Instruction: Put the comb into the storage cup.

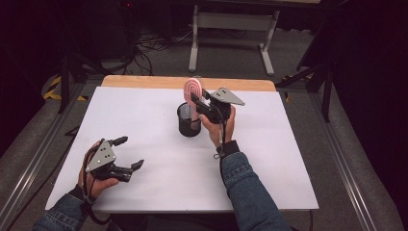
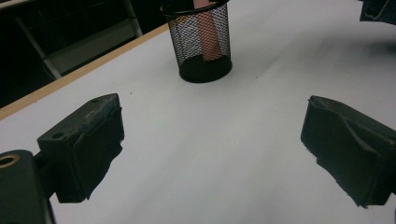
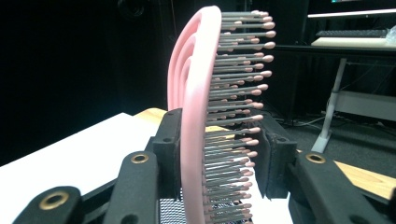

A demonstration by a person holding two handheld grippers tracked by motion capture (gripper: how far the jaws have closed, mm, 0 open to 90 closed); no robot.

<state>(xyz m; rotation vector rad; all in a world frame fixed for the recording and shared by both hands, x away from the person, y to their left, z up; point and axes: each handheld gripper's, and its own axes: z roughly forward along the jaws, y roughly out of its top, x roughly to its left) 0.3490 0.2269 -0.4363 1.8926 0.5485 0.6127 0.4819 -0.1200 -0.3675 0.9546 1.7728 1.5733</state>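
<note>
1. High view. Pink hairbrush (image 1: 193, 89) stands upright with its handle down inside the black mesh cup (image 1: 188, 120), head above the rim. The cup sits on the white table (image 1: 144, 110), a little back of centre. Right gripper (image 1: 196, 102) is at the brush, level with the lower head, coming in from the cup's right. Long axis of the brush is vertical, so any lift has to go straight up to clear the rim. Left gripper (image 1: 132, 151) rests low near the front-left edge, well apart from the cup; the right hand is far the nearer.

2. Left gripper view. Jaws stand wide apart, nothing between them, bare table beneath. The cup (image 2: 201, 39) lies ahead and slightly left, with the pink handle (image 2: 208, 39) visible through the mesh, leaning a little. Nothing stands between this gripper and the cup.

3. Right gripper view. The brush head (image 3: 201, 107) runs edge-on between the jaws, bristles (image 3: 238, 93) pointing to the right-hand jaw. The left jaw lies against the pink back; the right one sits at the bristle tips. Judged a light hold on the brush, not a firm clamp. Mesh rim (image 3: 170, 205) shows just below. A desk frame (image 3: 334, 105) stands beyond the table, out of the way.
</note>
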